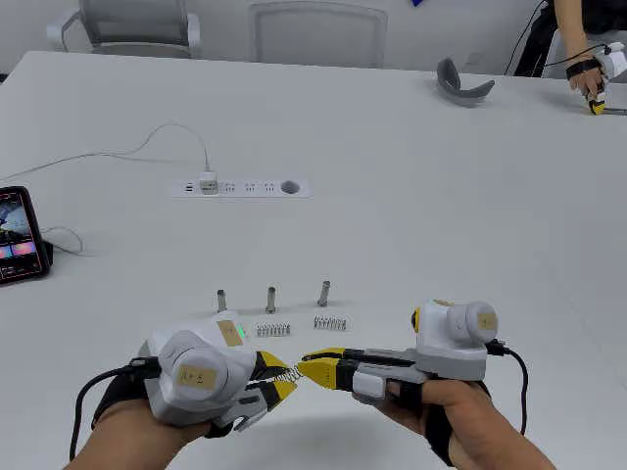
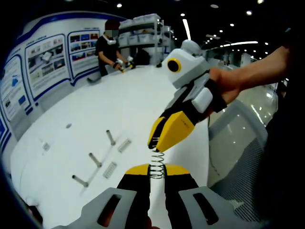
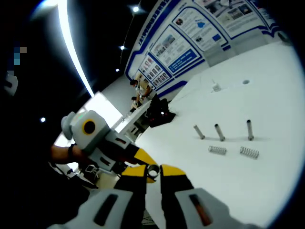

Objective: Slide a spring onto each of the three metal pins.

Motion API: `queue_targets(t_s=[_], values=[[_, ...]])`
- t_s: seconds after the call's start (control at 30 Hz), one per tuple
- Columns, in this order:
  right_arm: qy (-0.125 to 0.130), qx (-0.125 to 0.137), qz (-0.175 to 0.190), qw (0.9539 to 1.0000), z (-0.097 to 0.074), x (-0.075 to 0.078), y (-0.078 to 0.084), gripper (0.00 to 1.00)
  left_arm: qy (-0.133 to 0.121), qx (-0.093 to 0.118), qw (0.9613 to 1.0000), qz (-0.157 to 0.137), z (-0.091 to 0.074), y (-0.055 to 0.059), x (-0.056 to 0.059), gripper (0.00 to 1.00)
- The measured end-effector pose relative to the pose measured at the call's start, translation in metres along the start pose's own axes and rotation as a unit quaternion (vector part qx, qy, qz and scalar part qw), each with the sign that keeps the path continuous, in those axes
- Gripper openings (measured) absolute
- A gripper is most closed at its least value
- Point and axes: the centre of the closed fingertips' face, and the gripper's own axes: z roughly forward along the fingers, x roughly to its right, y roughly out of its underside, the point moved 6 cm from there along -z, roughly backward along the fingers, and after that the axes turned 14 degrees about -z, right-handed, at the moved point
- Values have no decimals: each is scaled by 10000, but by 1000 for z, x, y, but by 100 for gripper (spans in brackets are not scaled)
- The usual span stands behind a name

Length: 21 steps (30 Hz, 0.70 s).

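Left gripper [image 1: 278,378] and right gripper [image 1: 310,368] sit tip to tip at the near edge of the desk [image 1: 411,215], each in a hand, with the held spring [image 1: 293,372] bridging them. Left gripper view: left jaws are closed on the lower end of the held spring [image 2: 156,164], and the right gripper [image 2: 155,139] pinches its upper end with the yellow jaws, coils spanning the gap. Right gripper view: the held spring [image 3: 152,170] shows end-on as a small ring nipped between the right jaws. Just beyond the grippers, left pin [image 1: 221,300], middle pin [image 1: 270,300] and right pin [image 1: 323,293] stand upright in a row, all bare. First loose spring [image 1: 273,330] lies flat on the desk just in front of the middle pin, and second loose spring [image 1: 330,322] lies just in front of the right pin. Neither touches a pin. Farther back is a white power strip [image 1: 240,186] with a charger [image 1: 208,182] plugged in, its cable [image 1: 118,155] running off to the left. Phone [image 1: 20,235] with a lit screen lies at the left desk edge. Grey curved piece [image 1: 463,83] lies on the far side. Another person's hand [image 1: 591,76] holds a gripper at the far right corner. Two chairs [image 1: 318,29] stand behind the desk.
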Motion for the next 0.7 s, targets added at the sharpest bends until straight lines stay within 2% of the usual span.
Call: queue_targets(t_s=[0.13, 0.3, 0.4, 0.53, 0.57, 0.67, 0.7], values=[[-80, -392, -479, 9981, 0, -2, -9, 12, 102, 37, 9999, -39, 1, -3, 0, 9], [-229, -837, -1069, 9905, 2, -6, -24, 12, 209, 162, 9996, -65, 1, -10, 0, 9], [-419, -1153, -1397, 9826, 4, -6, -29, 12, 229, 175, 9996, -8, 0, -13, 0, 9], [-735, -1603, -1849, 9668, 5, -8, -37, 12, 269, 225, 9994, 74, -4, -17, 1, 9], [-810, -1723, -2002, 9611, 6, -8, -39, 12, 266, 233, 9993, 83, -5, -17, 1, 9], [-977, -1924, -2187, 9516, 9, -8, -41, 12, 265, 232, 9993, 107, -5, -18, 1, 9], [-992, -1951, -2232, 9499, 10, -8, -42, 12, 264, 232, 9993, 107, -5, -19, 1, 9]])
